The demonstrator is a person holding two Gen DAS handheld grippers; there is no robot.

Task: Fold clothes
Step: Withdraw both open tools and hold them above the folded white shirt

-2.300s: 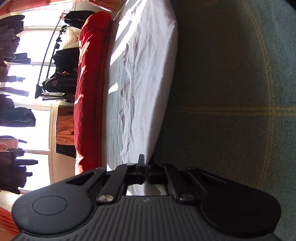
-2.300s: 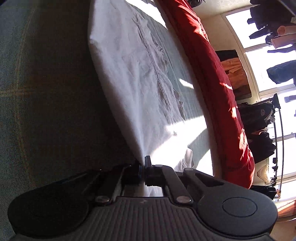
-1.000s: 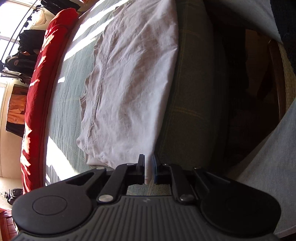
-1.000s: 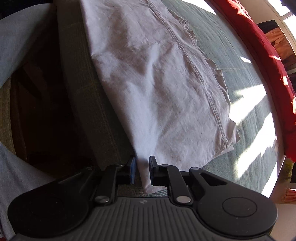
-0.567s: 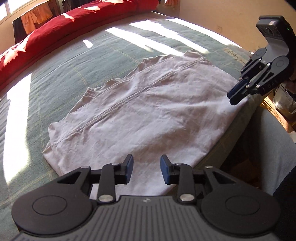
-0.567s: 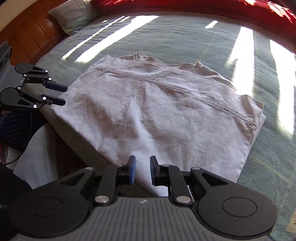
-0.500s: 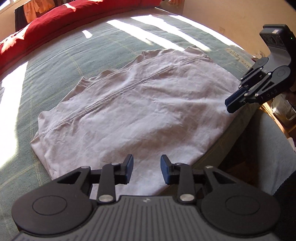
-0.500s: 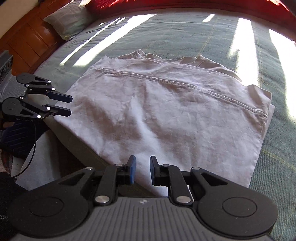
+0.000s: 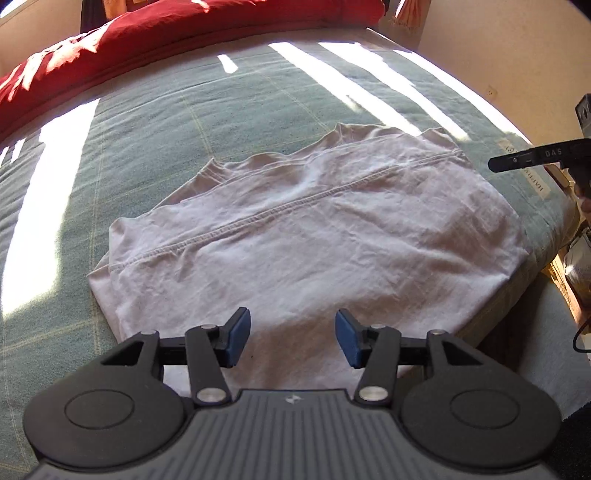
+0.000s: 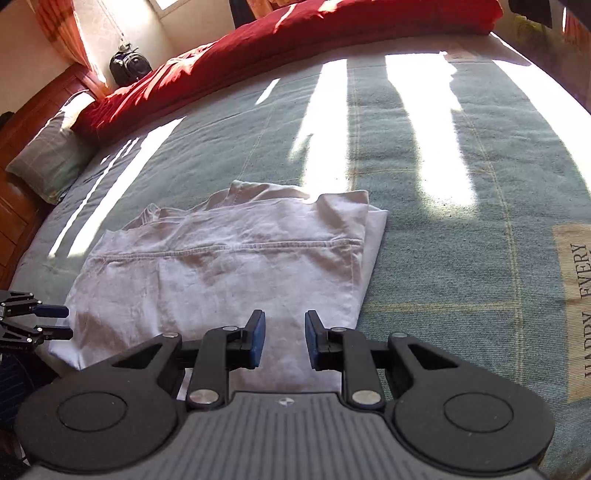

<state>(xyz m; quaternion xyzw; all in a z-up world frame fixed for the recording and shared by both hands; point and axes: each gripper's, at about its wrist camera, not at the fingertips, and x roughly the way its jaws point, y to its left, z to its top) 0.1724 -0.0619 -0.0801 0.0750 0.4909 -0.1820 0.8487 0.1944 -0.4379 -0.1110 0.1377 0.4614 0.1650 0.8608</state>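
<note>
**One shirt down, two grippers letting go**

We see one folded white shirt (image 9: pixel 306 236) at the bed's (image 9: pixel 155 122) near edge. Our left gripper (image 9: pixel 292 341) and right gripper (image 10: pixel 283 341) are opening over it, nothing between the pads. One red duvet (image 10: pixel 295 33) is cut off at the frame's edge.

place: home bedroom | shown by: bed (image 10: pixel 424 155), pillow (image 10: pixel 48 162), red duvet (image 10: pixel 295 33)
</note>
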